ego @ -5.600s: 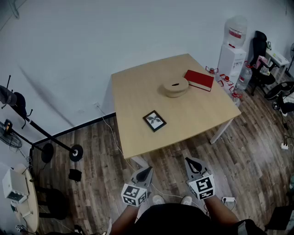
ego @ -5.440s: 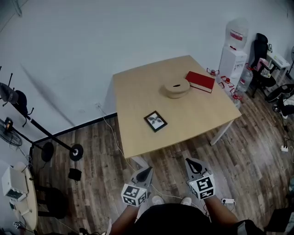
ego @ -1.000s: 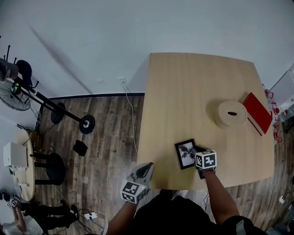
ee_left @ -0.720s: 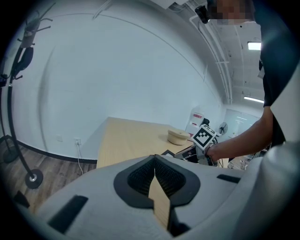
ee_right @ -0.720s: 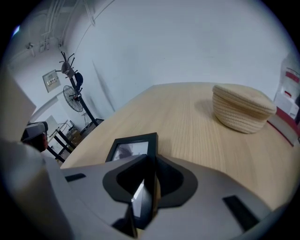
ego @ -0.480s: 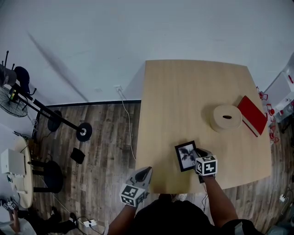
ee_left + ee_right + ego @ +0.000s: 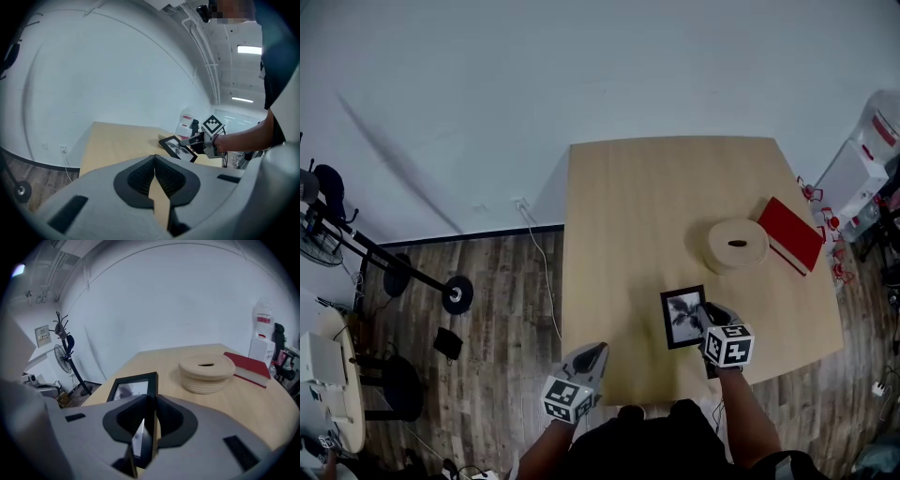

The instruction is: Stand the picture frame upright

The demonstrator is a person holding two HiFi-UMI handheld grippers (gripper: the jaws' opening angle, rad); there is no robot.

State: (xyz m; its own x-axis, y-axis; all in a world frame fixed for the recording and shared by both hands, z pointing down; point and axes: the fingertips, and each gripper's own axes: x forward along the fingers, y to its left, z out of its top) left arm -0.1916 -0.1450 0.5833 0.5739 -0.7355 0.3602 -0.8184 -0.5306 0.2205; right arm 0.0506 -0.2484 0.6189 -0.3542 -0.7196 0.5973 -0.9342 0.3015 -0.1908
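The black picture frame (image 7: 678,318), holding a dark plant print, is near the front edge of the wooden table (image 7: 628,225). My right gripper (image 7: 704,316) is shut on its right edge. In the right gripper view the frame (image 7: 135,386) runs straight between the pads. In the left gripper view the frame (image 7: 175,146) looks tilted, its gripped side raised a little off the table by the right gripper (image 7: 194,139). My left gripper (image 7: 594,352) hangs at the table's front left edge, shut and holding nothing; its fingertips (image 7: 155,160) meet.
A round wooden box with a slot (image 7: 737,246) and a red book (image 7: 789,234) sit to the right, beyond the frame. A water dispenser (image 7: 866,155) stands past the table's right side. A stand with a round base (image 7: 441,289) is on the floor at left.
Earlier I stood back from the table with both grippers low. Over the last second the right gripper's jaws have closed onto the frame's right edge; the left gripper stays at the table's front.
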